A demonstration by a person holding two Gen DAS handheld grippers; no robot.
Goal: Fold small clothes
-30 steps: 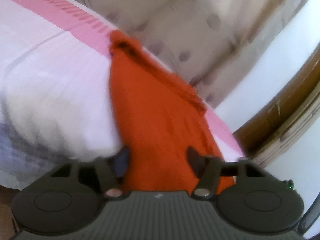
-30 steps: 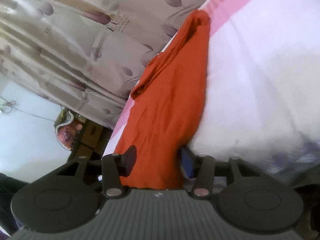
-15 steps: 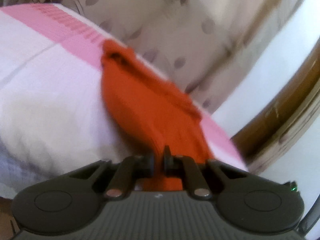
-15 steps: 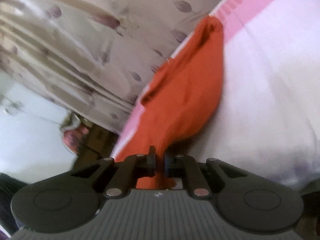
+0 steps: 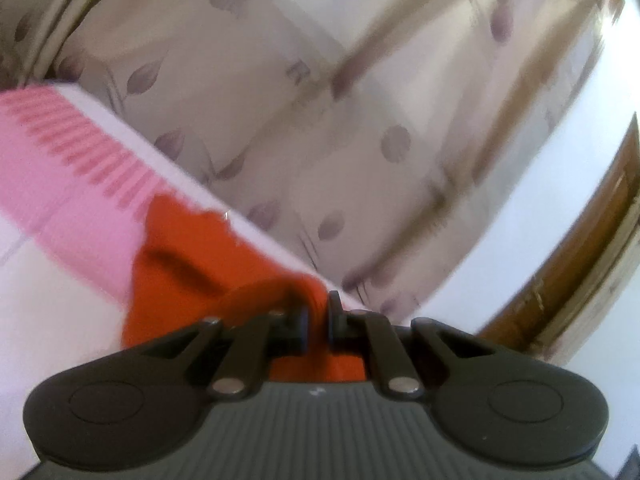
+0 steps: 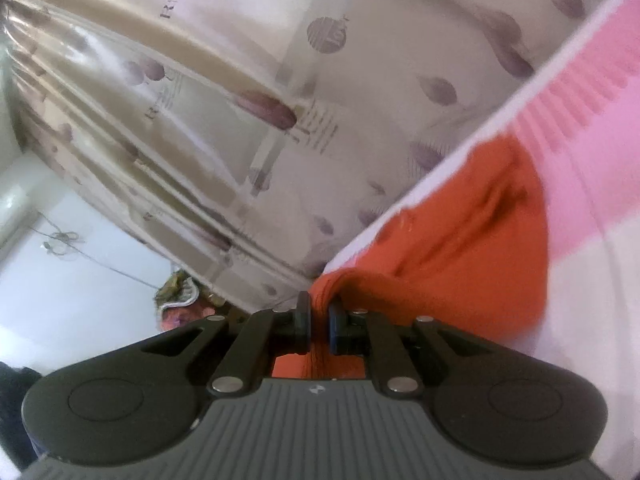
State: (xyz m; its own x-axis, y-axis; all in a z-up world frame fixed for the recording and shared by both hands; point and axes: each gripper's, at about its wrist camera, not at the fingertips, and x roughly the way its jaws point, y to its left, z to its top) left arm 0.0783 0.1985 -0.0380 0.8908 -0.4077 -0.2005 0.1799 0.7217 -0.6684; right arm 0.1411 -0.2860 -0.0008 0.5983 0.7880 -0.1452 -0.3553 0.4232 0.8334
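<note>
An orange garment (image 5: 176,264) lies on a white and pink bed sheet (image 5: 60,184). My left gripper (image 5: 318,316) is shut on the garment's near edge, with cloth bunched between the pads. In the right wrist view the same orange garment (image 6: 472,264) spreads to the right over the sheet (image 6: 580,184). My right gripper (image 6: 319,320) is shut on another part of its near edge. Both held edges are lifted and carried over the rest of the garment toward the bed's far side. The far end of the garment lies near the pink striped band.
A beige curtain with a purple leaf print (image 5: 320,100) hangs just beyond the bed's far edge and also shows in the right wrist view (image 6: 240,100). A wooden frame (image 5: 580,248) and white wall stand at the right. A cluttered corner (image 6: 176,300) lies left.
A second ago both grippers were open around the garment's near edge. They shut on it, then lifted and moved forward, so the garment now looks shorter and bunched toward the curtain.
</note>
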